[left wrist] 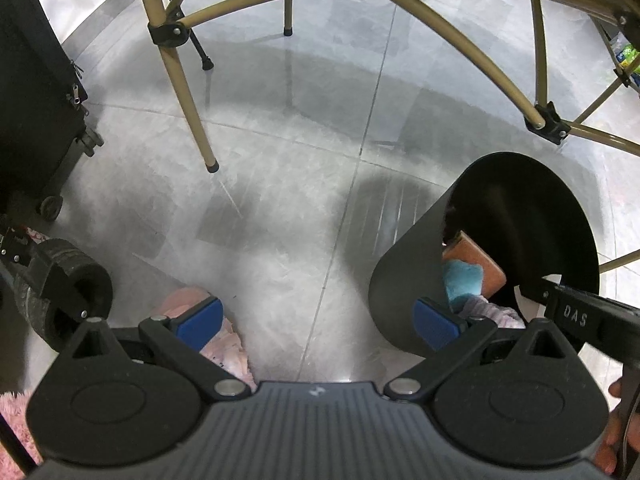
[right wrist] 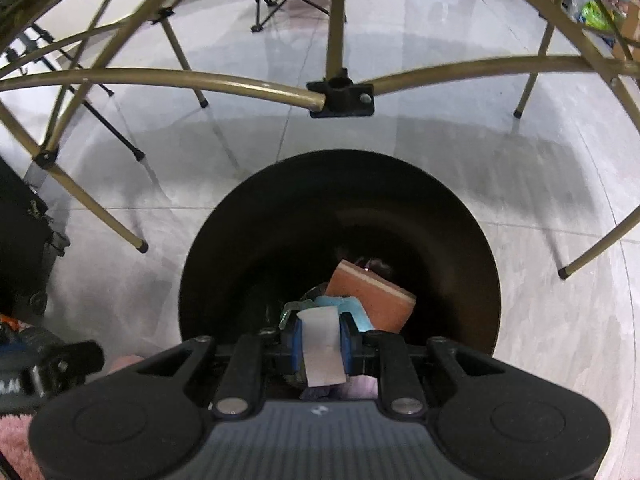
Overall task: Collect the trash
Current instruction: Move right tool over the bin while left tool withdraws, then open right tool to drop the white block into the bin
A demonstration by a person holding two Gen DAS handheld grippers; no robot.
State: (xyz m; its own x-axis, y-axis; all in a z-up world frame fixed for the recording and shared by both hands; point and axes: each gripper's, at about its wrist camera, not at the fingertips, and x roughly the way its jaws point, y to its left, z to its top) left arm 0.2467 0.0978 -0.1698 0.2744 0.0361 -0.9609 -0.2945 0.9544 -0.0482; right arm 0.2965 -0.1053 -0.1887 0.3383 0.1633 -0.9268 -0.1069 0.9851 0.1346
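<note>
1. A strip of white paper (right wrist: 323,346) is sitting clamped between the blue pads (right wrist: 297,346) of the right gripper (right wrist: 322,346), hanging directly over the mouth of a black bin (right wrist: 240,232) on the grey tiled floor (right wrist: 520,168).

2. Inside the bin, an orange sponge block (right wrist: 370,294) and a light blue scrap (right wrist: 352,306) are already lying at the bottom, so the drop looks well aligned; judging by this, the step in hand is the release.

3. To do it well, the person is best opening the fingers only while the strip is hanging inside the rim, and letting it fall clear so that it is not sticking to a pad.

4. The left gripper (left wrist: 318,320) is hovering beside the bin (left wrist: 404,280) with its fingers spread wide and nothing between them; a pink fluffy item (left wrist: 232,340) is lying on the floor beneath its left pad, possibly the next pickup.

5. Gold folding-table legs (right wrist: 200,80) are arching over the whole area, and a black wheeled case (left wrist: 36,100) is standing to the left.

6. Hard to make out: the strip's lower end is disappearing behind the gripper body, the bin's depths are dark, and the pale purple material under the right fingers cannot be identified.
</note>
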